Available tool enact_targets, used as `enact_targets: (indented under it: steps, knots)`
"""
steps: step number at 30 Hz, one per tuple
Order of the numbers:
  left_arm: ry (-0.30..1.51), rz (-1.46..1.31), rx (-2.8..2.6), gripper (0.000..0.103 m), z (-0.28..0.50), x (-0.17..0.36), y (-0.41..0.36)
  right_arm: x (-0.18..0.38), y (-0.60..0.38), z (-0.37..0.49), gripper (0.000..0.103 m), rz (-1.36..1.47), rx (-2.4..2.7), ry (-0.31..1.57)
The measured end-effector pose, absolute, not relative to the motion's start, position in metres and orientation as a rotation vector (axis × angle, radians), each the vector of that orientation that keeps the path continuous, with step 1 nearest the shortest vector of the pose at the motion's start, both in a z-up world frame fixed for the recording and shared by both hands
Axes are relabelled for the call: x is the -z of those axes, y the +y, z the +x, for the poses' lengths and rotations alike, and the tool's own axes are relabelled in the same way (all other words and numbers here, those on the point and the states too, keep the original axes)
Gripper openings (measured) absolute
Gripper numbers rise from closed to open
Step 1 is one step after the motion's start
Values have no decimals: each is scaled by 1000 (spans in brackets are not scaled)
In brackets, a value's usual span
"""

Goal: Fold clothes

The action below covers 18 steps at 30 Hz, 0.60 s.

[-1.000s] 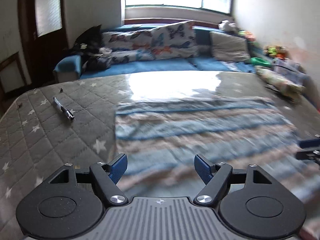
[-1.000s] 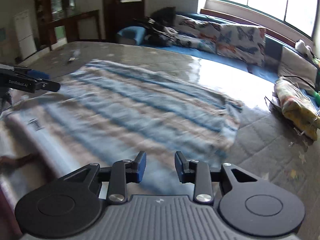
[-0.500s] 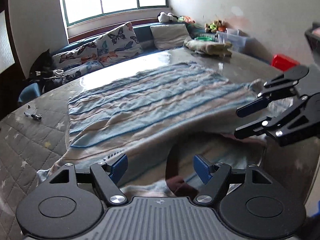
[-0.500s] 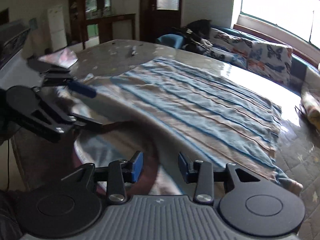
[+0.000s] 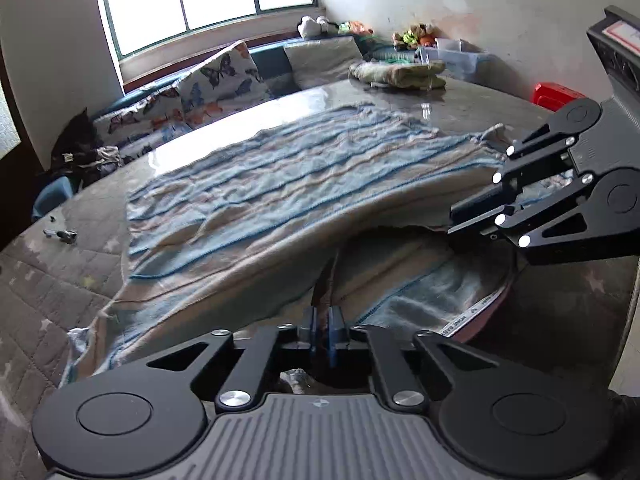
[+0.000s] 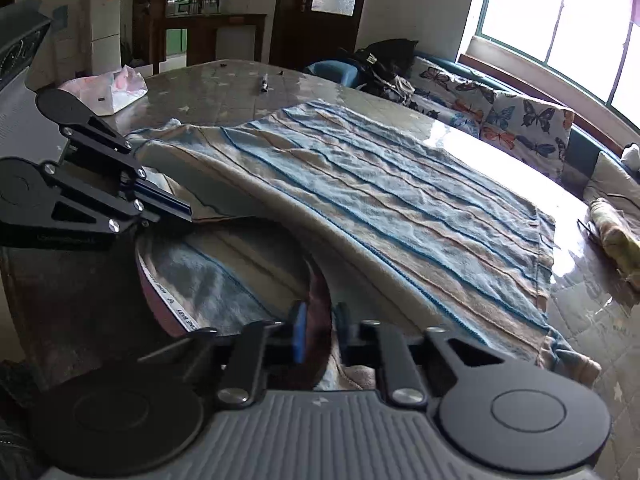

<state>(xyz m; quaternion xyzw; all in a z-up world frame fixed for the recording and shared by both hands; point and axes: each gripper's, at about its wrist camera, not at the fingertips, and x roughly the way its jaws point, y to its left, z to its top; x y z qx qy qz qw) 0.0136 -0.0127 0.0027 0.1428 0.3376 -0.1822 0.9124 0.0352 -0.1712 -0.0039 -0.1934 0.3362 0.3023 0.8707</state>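
Garment (image 5: 280, 184): striped knit in blue, beige and white, spread flat across the quilted star-print table cover (image 5: 60, 288); its near end, with the maroon-edged opening and printed band, is raised off the surface where both tools hold it.

Left gripper (image 5: 321, 330): jaws have just been closing and now stand pressed together, blue pads pinching the garment's near edge between them. Seen from the right wrist view, the same tool (image 6: 176, 206) comes in from the left, fingers together on the cloth.

Right gripper (image 6: 320, 332): jaws have just been closing; pads clamp a dark maroon fold of the garment. In the left wrist view it (image 5: 456, 220) enters from the right, fingers closed at the raised hem.

Surroundings: butterfly-print cushions (image 5: 224, 76) along the window bench; folded greenish bundle (image 5: 400, 74) at the far edge of the table; small dark object (image 5: 60, 235) lying on the cover well apart from the garment; crumpled white and pink bag (image 6: 108, 88) near the table's far corner; red container (image 5: 556, 94) beside the wall.
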Motion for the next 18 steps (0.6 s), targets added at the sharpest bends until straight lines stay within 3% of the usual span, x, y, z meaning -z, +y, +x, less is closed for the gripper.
enact_targets:
  steps: [5, 13, 15, 18]
  knots:
    - [659, 264, 375, 1, -4, -18, -4, -9, -178, 23, 1, -387, -649, 668]
    - [713, 263, 407, 1, -33, -17, 3, -17, -186, -3, 2, -420, -727, 699]
    - [720, 262, 399, 1, -34, -15, 4, -18, -187, -4, 5, -402, -712, 700]
    - [702, 267, 383, 6, -34, -18, 3, -18, -186, -3, 27, -389, -663, 676]
